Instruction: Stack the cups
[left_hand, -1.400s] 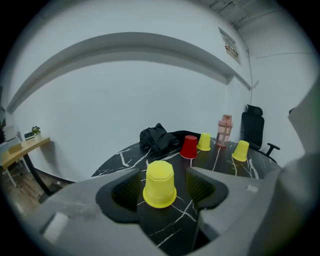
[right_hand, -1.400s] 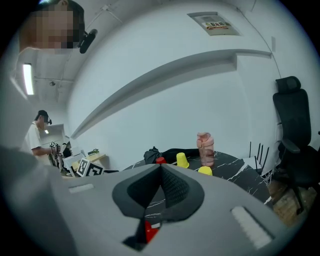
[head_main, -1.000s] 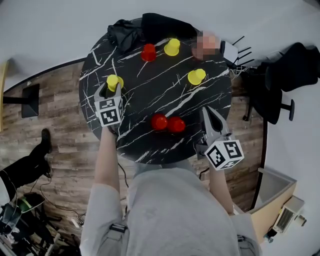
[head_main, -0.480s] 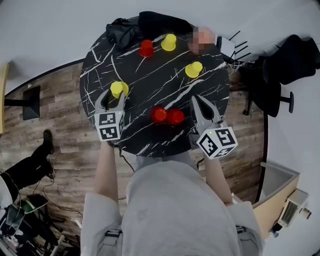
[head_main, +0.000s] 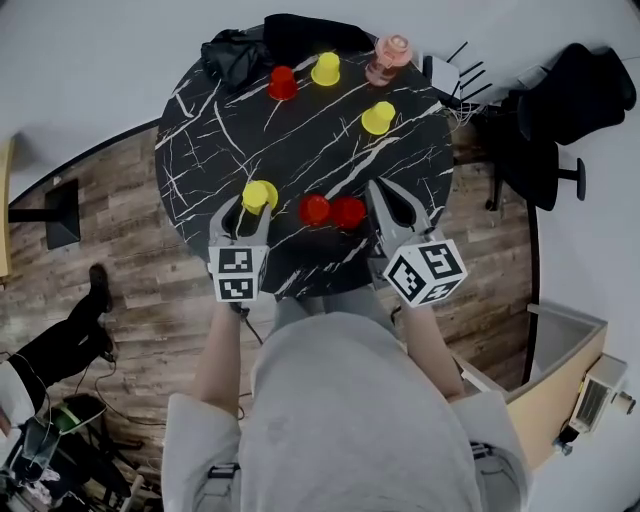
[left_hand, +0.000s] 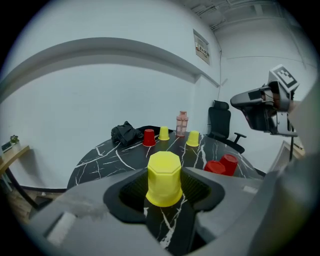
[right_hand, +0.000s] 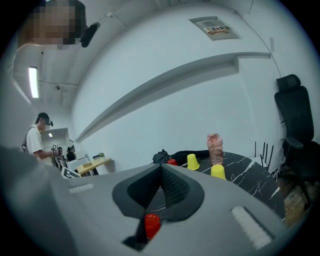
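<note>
My left gripper (head_main: 254, 204) is shut on an upside-down yellow cup (head_main: 259, 194), which sits between the pads (left_hand: 164, 178) just left of two red cups (head_main: 314, 210) (head_main: 348, 212) near the front of the black marble table (head_main: 300, 140). My right gripper (head_main: 386, 194) is shut and empty, just right of those red cups. Through its closed jaws one red cup (right_hand: 151, 224) shows below. Another red cup (head_main: 282, 83) and two more yellow cups (head_main: 325, 68) (head_main: 378, 117) stand upside down farther back.
A pink bottle (head_main: 388, 54) and a heap of black clothing (head_main: 250, 45) lie at the table's far edge. A black office chair (head_main: 565, 110) stands to the right. A person (right_hand: 39, 136) stands in the far background.
My left gripper has carried the yellow cup rightwards and nearer, toward the two red cups. My right gripper has shifted a little toward those cups and stays shut.
</note>
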